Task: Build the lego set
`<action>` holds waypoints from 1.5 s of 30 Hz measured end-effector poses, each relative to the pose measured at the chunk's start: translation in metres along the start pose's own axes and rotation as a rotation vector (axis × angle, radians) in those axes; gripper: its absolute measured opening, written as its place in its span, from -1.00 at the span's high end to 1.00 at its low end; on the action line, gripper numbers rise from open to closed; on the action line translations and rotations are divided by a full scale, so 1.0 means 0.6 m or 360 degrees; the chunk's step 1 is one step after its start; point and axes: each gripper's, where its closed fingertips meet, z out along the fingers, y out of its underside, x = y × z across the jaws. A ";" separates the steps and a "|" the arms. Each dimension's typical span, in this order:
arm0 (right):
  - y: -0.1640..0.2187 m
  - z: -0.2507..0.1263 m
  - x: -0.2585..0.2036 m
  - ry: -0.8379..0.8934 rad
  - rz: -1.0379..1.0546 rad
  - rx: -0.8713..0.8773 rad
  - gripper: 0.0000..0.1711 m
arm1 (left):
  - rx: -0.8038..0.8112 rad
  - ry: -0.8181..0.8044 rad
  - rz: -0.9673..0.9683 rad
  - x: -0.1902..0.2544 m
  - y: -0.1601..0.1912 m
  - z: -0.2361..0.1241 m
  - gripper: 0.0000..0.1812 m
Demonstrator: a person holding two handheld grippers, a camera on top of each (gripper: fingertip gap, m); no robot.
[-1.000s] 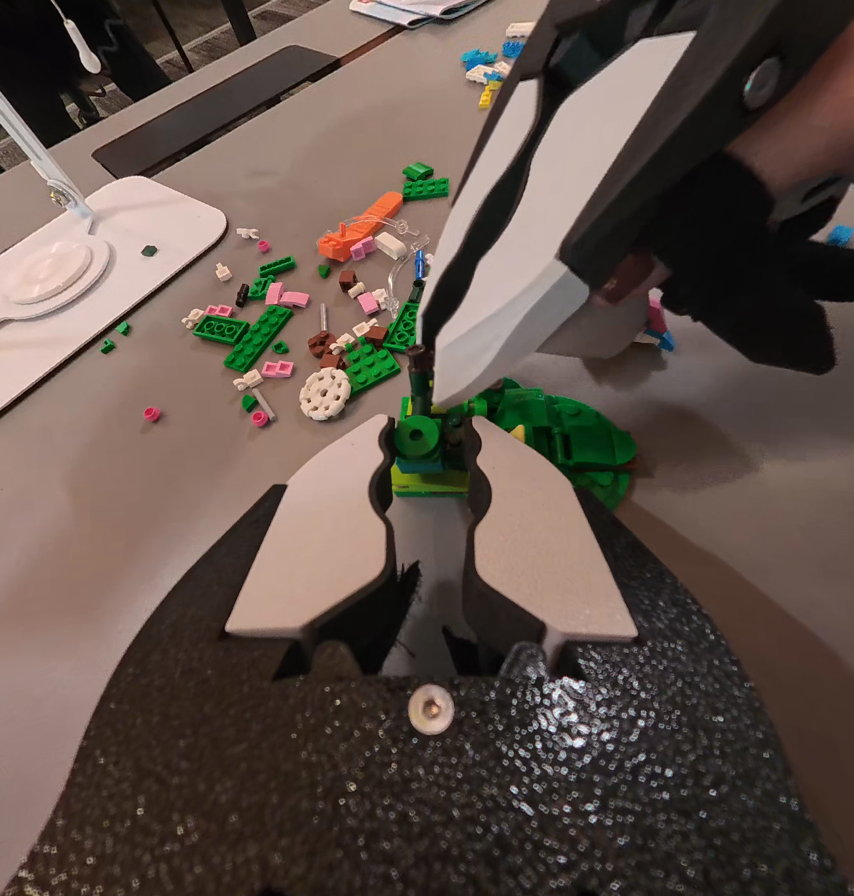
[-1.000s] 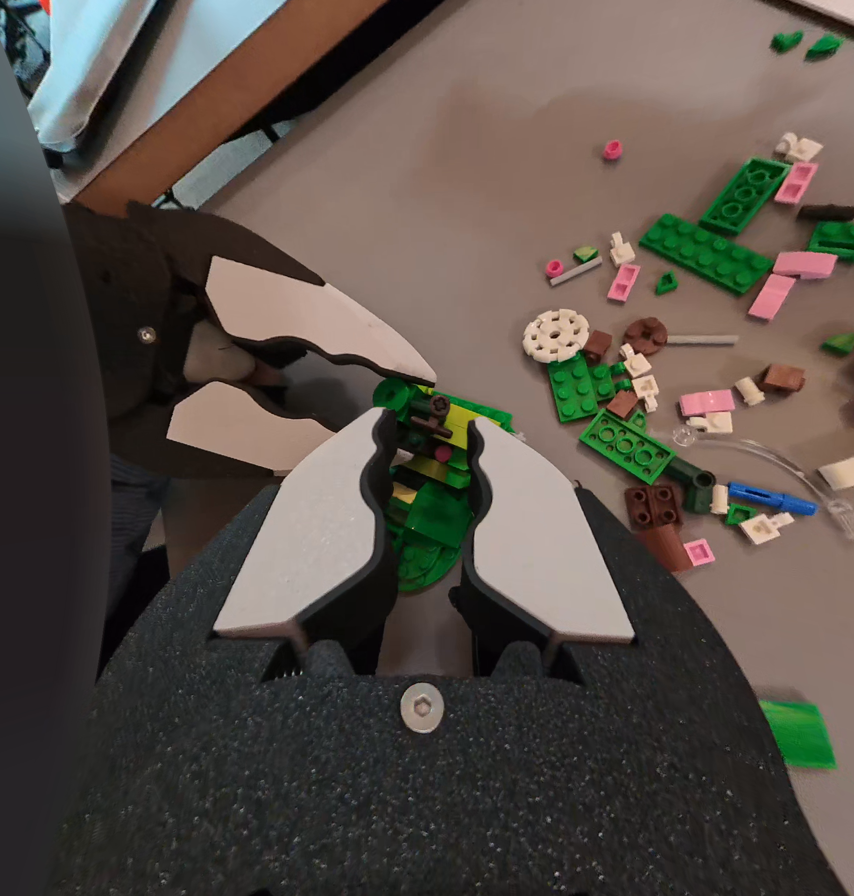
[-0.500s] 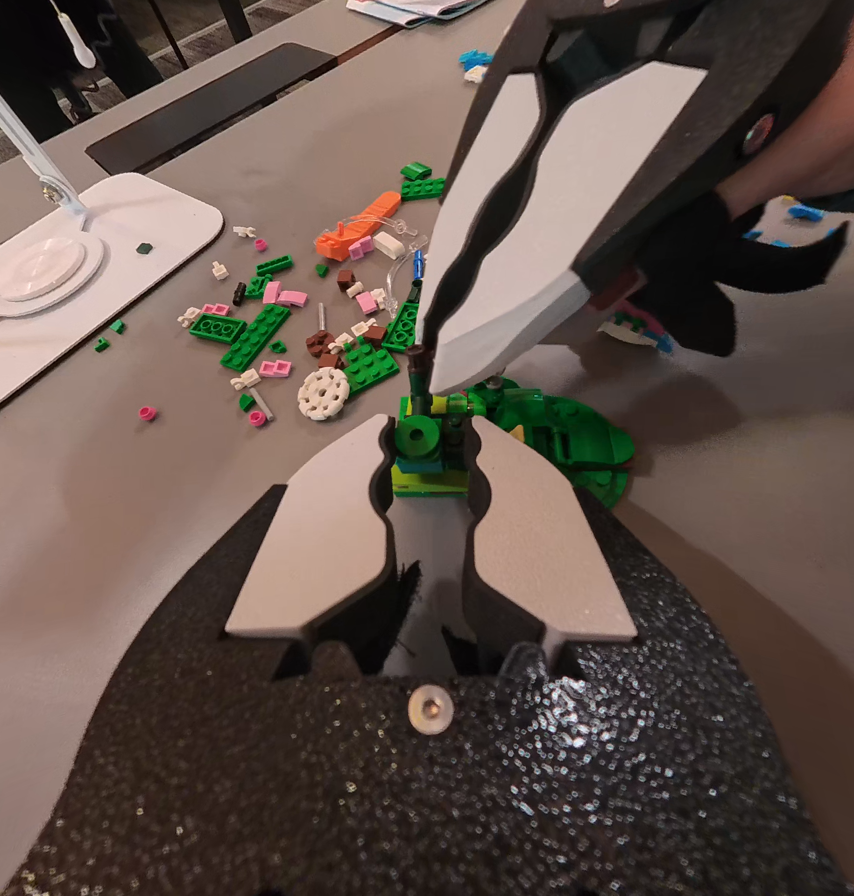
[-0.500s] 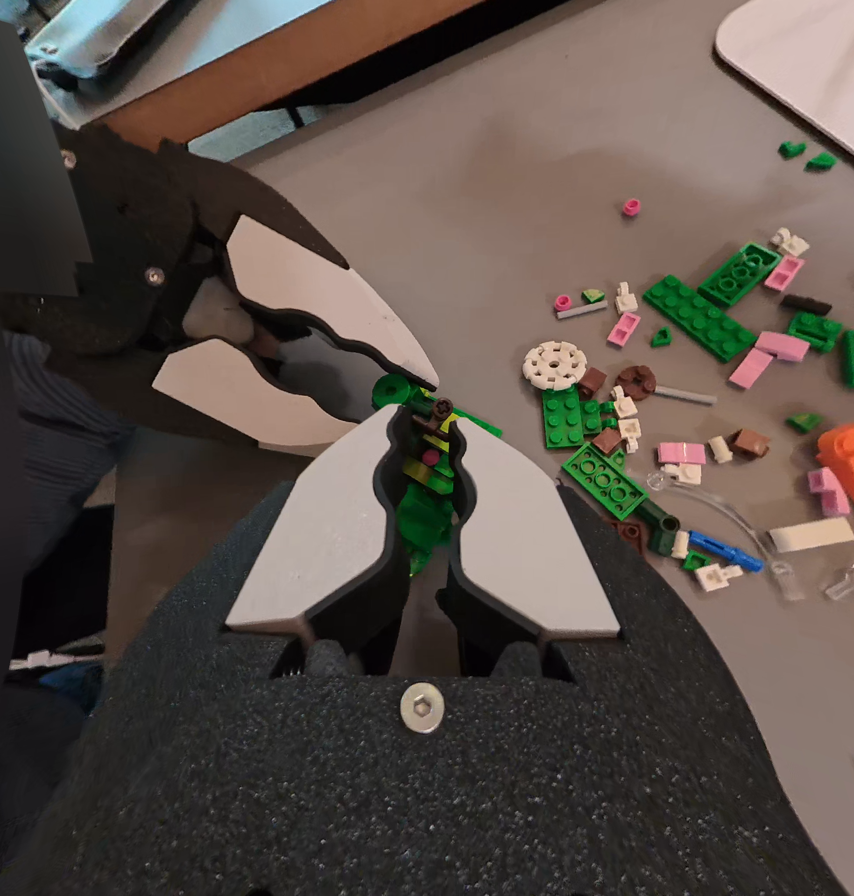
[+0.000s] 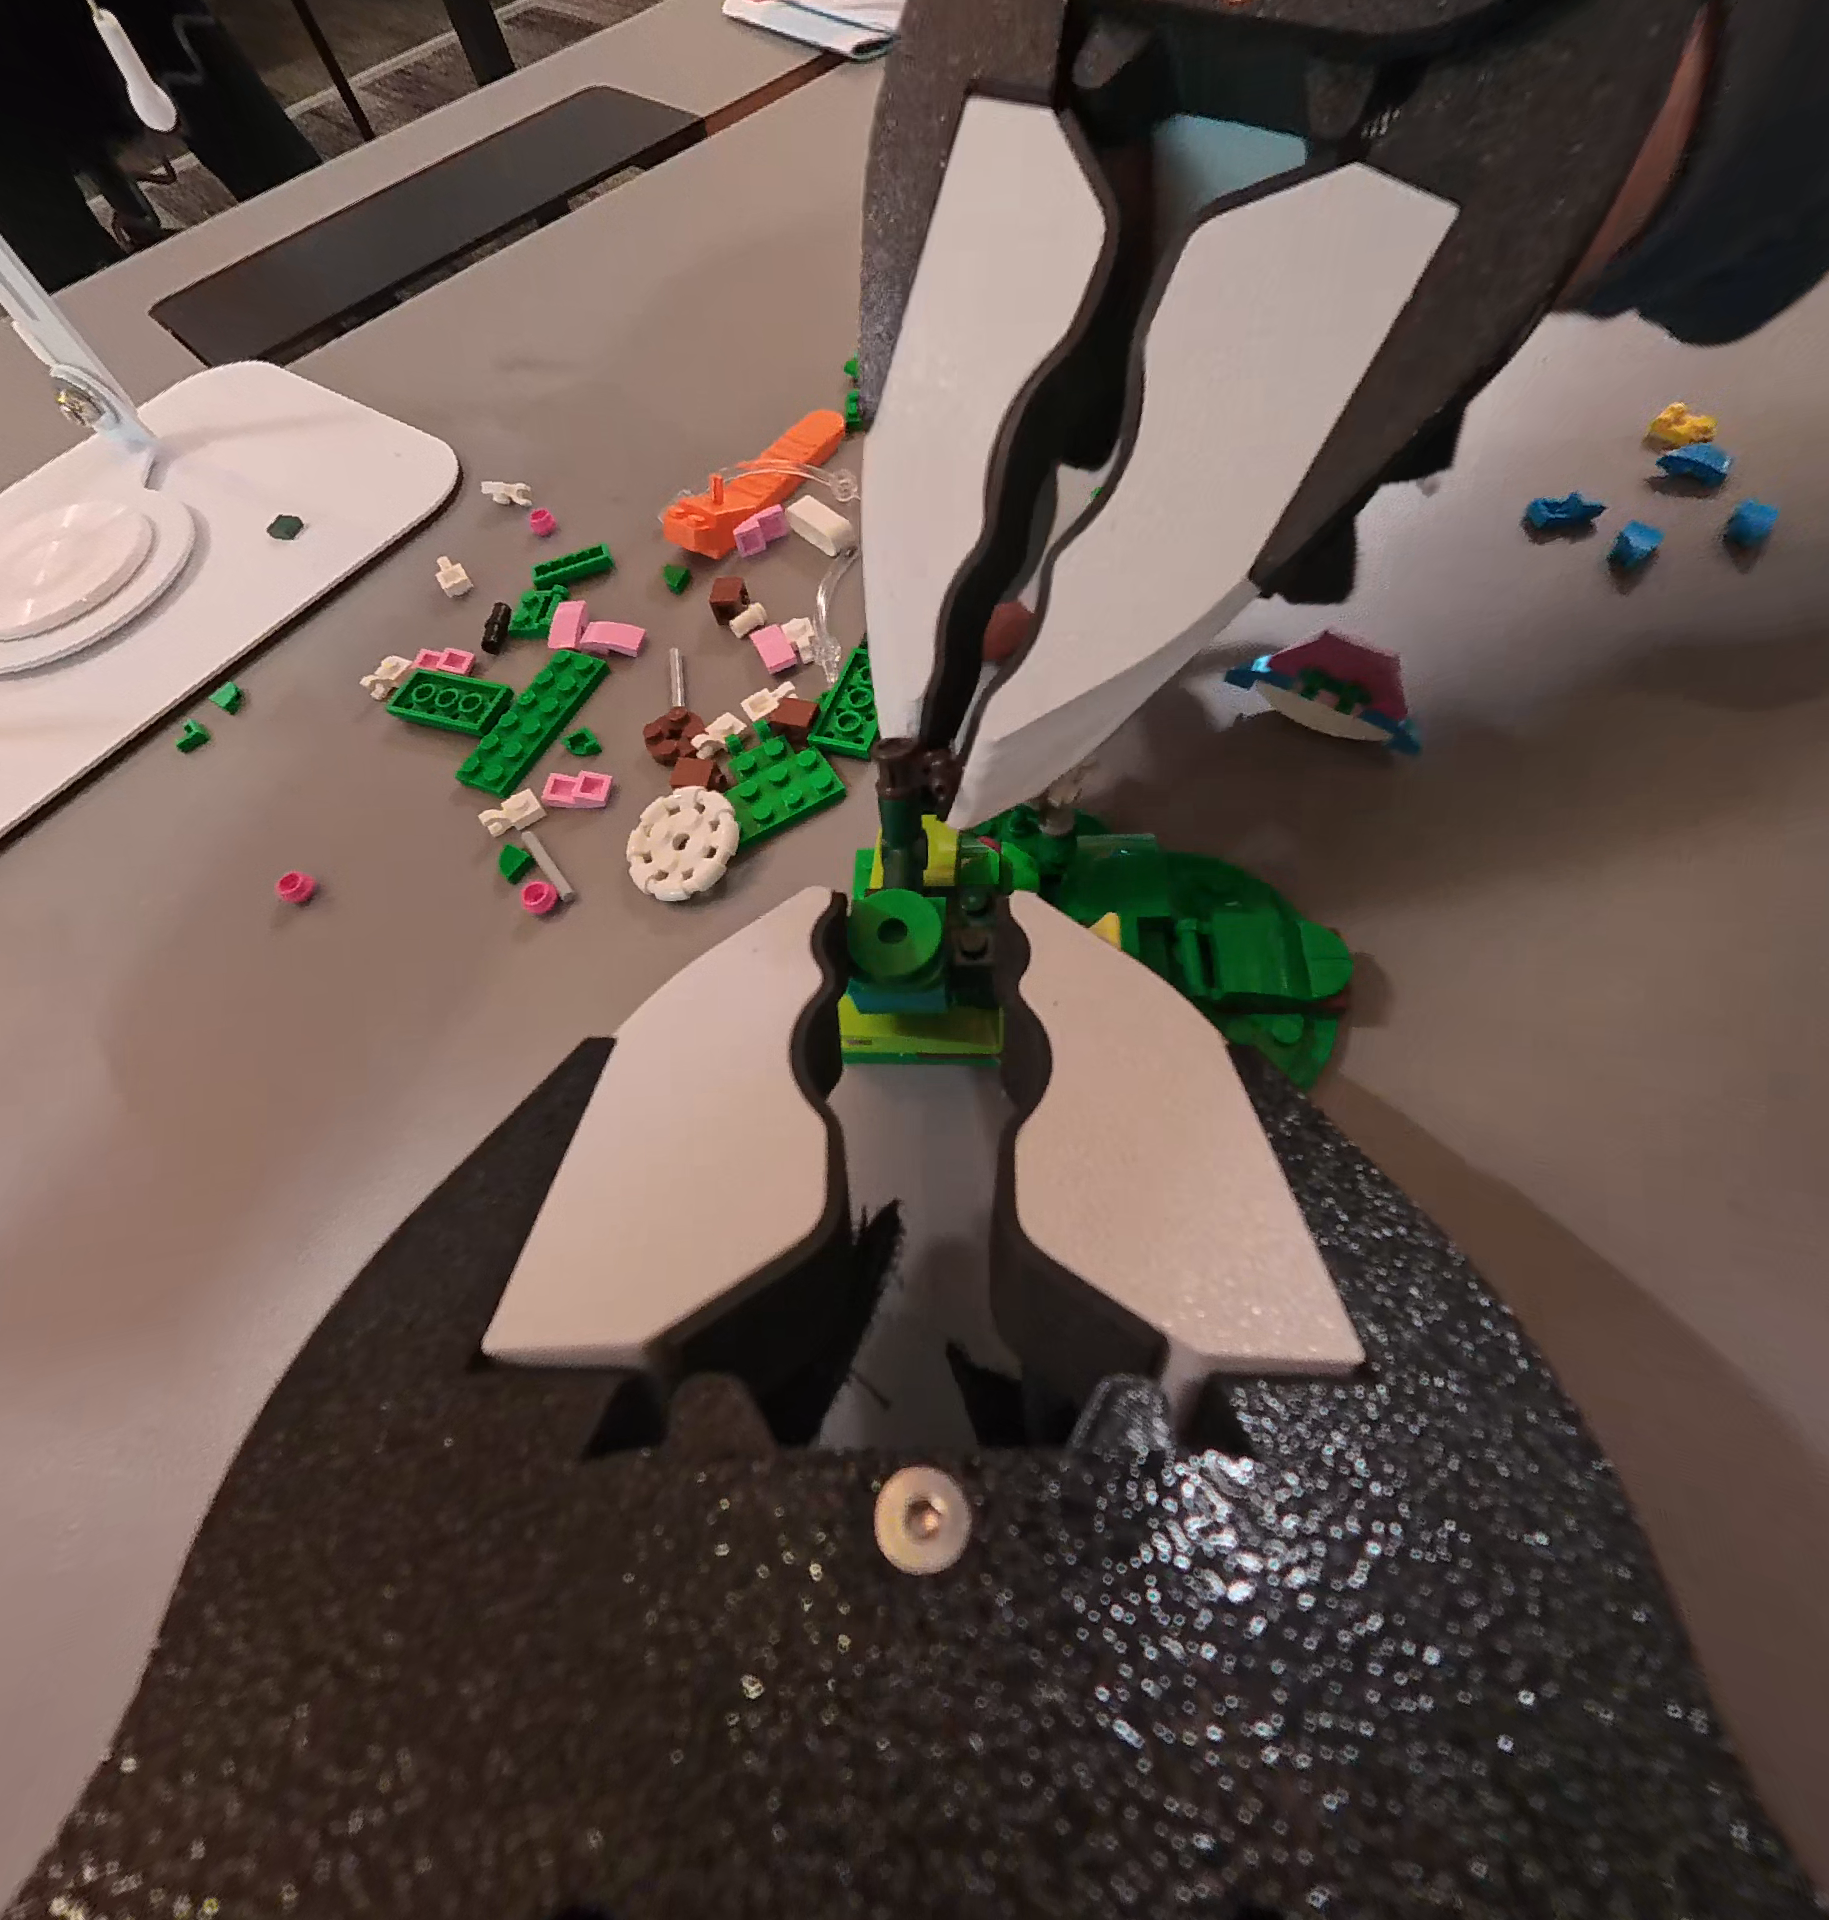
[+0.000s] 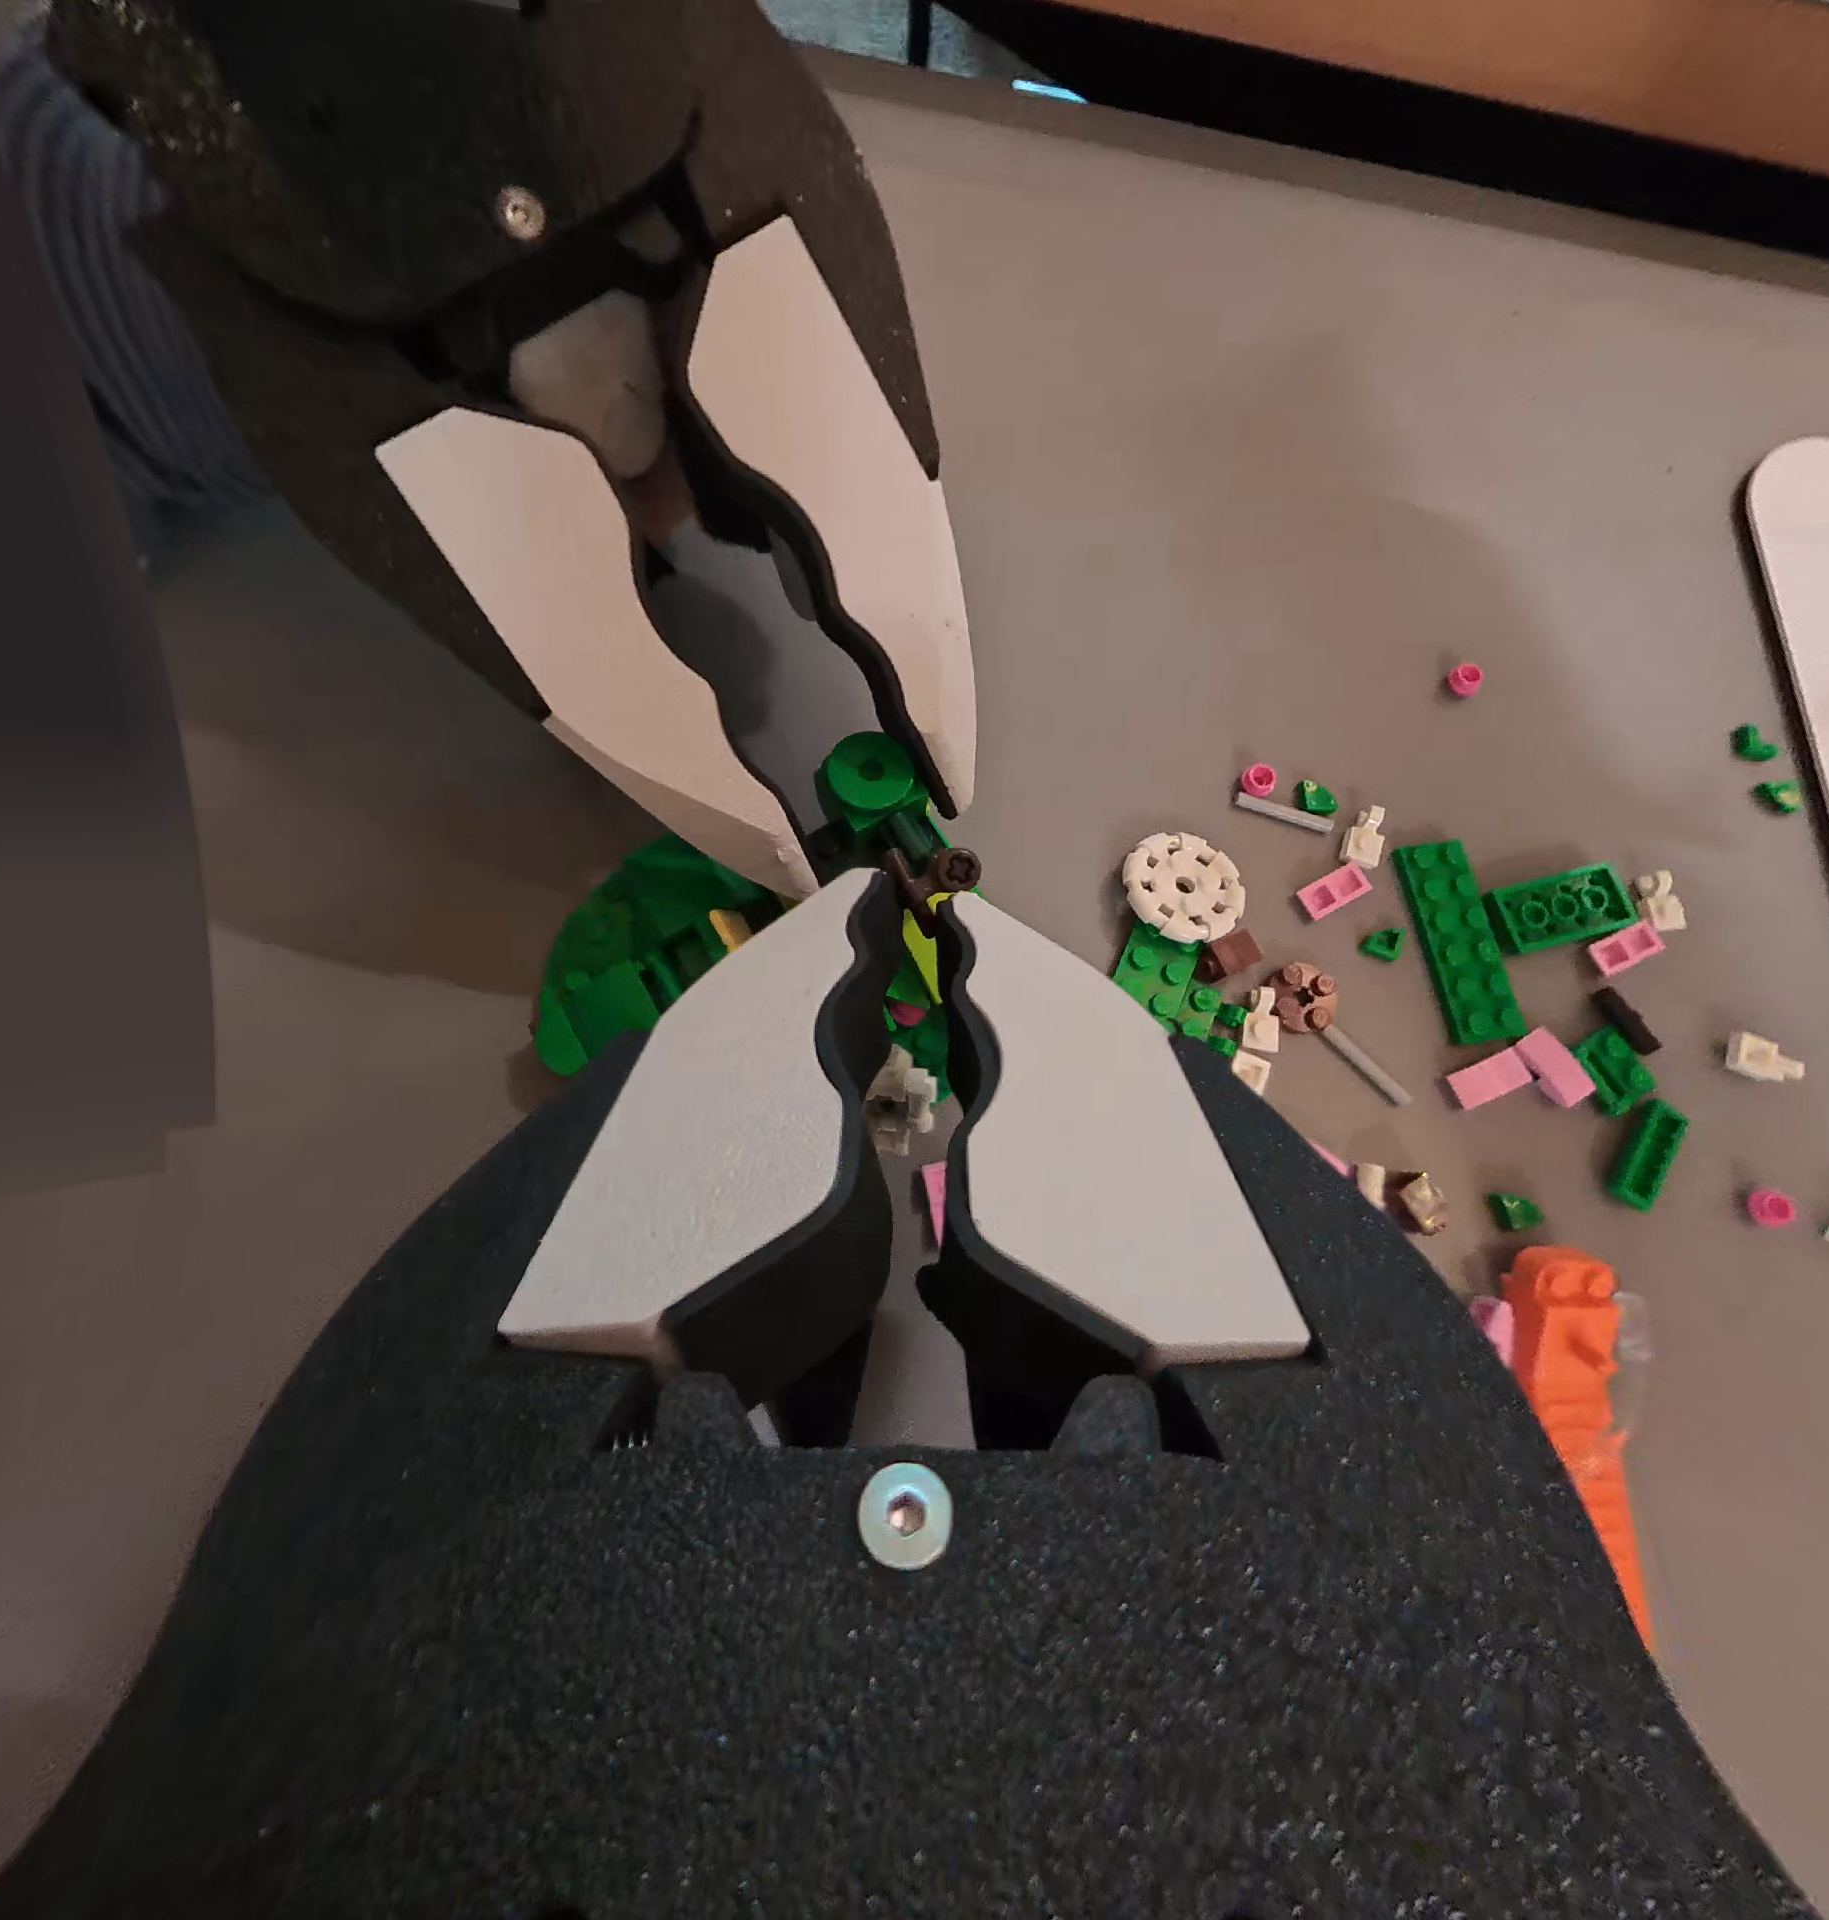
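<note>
A small green lego build (image 5: pixel 889 940) stands on the grey table (image 5: pixel 266 1039), joined to a green leaf base (image 5: pixel 1232 956). My left gripper (image 5: pixel 920 914) is shut on the build's lower part and holds it from both sides. A thin dark green stem rises from the build, with a small dark brown piece (image 5: pixel 915 769) on top. My right gripper (image 5: pixel 925 764) comes down from above and is shut on that brown piece. In the right wrist view, my right gripper (image 6: pixel 915 888) pinches the brown piece (image 6: pixel 946 871), and the left gripper (image 6: pixel 868 831) holds the build (image 6: pixel 868 774) from the far side.
Loose green, pink, brown and white bricks (image 5: pixel 536 717) lie left of the build, with a white round piece (image 5: pixel 681 842) and an orange piece (image 5: pixel 754 494). A white lamp base (image 5: pixel 162 540) sits far left. Blue pieces (image 5: pixel 1637 520) and a small pink-and-blue build (image 5: pixel 1325 686) lie to the right. Less than 4 cm separates the two grippers' tips.
My right gripper has swung from a slanted approach to nearly upright over the build, and its jaws have narrowed onto the brown piece. The left gripper and the build have stayed put.
</note>
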 end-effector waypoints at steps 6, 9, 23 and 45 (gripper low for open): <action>0.001 -0.001 0.001 0.0016 -0.0202 -0.0068 0.93 | 0.0001 0.0010 0.0002 0.001 0.000 0.000 0.71; 0.004 -0.002 0.000 0.0010 -0.0336 -0.0124 0.95 | 0.0002 0.0017 0.0006 0.002 0.000 0.000 0.71; 0.004 -0.002 -0.003 0.0003 -0.0081 -0.0159 0.94 | 0.0001 0.0022 0.0002 0.002 0.000 0.000 0.71; 0.001 -0.076 0.012 0.0255 0.0173 0.0074 0.80 | 0.0003 0.0051 -0.0009 0.005 -0.001 0.000 0.71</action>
